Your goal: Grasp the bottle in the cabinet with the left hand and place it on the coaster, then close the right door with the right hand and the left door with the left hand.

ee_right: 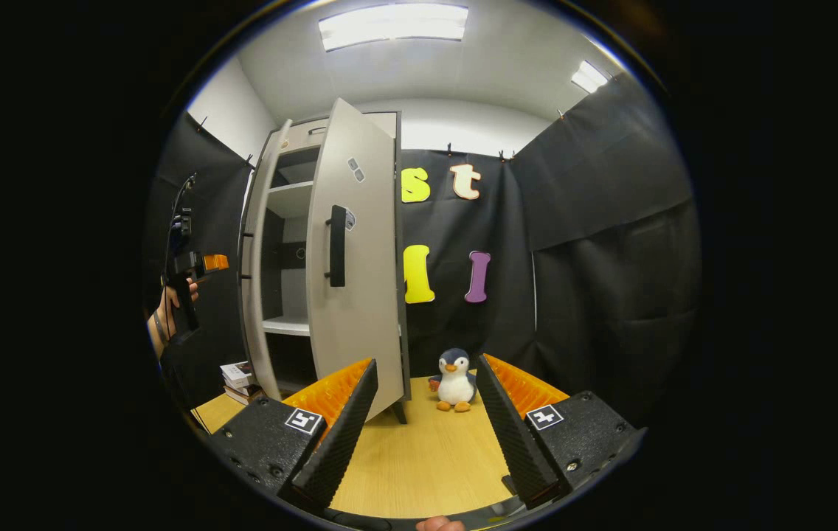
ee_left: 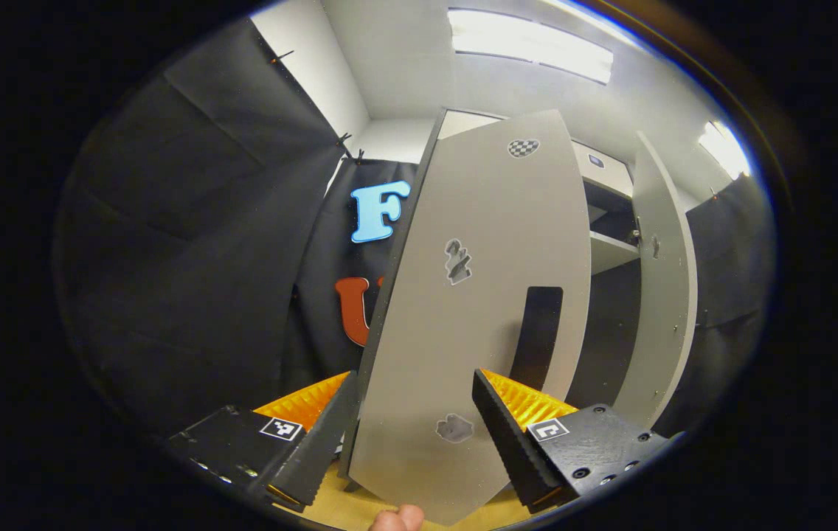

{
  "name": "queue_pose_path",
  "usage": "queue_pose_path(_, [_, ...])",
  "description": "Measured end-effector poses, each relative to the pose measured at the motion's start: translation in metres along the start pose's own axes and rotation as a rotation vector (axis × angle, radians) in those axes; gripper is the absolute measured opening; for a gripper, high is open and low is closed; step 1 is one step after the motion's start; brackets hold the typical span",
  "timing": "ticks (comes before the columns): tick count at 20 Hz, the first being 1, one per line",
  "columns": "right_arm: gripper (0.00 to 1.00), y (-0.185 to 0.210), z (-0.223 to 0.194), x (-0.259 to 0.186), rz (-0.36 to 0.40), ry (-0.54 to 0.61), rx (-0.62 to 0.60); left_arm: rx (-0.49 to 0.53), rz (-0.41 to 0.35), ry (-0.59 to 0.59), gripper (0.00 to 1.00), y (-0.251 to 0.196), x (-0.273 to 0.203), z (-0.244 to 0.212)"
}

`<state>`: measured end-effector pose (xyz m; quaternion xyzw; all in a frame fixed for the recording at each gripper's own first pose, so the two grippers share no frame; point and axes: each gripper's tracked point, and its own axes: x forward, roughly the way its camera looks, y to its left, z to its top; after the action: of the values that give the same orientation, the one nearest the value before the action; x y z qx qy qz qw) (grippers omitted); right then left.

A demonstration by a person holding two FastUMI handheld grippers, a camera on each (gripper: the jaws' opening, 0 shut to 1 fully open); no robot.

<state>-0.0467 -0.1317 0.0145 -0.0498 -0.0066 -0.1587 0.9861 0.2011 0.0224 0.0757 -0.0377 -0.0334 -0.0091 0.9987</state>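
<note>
Left gripper (ee_left: 413, 428) open, fingers straddling the left door (ee_left: 478, 295), panel upright, edge-on just ahead. Right gripper (ee_right: 426, 420) open above the desk (ee_right: 426, 457); right door (ee_right: 356, 273) ajar, ahead-left, nearer this hand. Bottle, coaster unseen.

No readable text for you here, small grey stickers on the left door (ee_left: 463, 310) too blurred to read, square coded markers on both grippers carry no letters or numbers
</note>
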Motion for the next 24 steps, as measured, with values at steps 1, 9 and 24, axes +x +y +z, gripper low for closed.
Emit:
queue_pose_path(1, [0.82,0.001,-0.001,-0.001,-0.001,0.005,0.003,0.008,-0.008,-0.005,1.00,-0.003,-0.002,0.003])
queue_pose_path(9, [0.82,0.014,-0.001,0.000,0.040,0.015,0.056,0.047,-0.068,-0.017,0.99,-0.022,-0.070,0.013])
queue_pose_path(24, [0.83,0.055,-0.007,0.002,0.160,0.041,0.060,0.085,-0.068,0.103,1.00,-0.048,-0.173,-0.074])
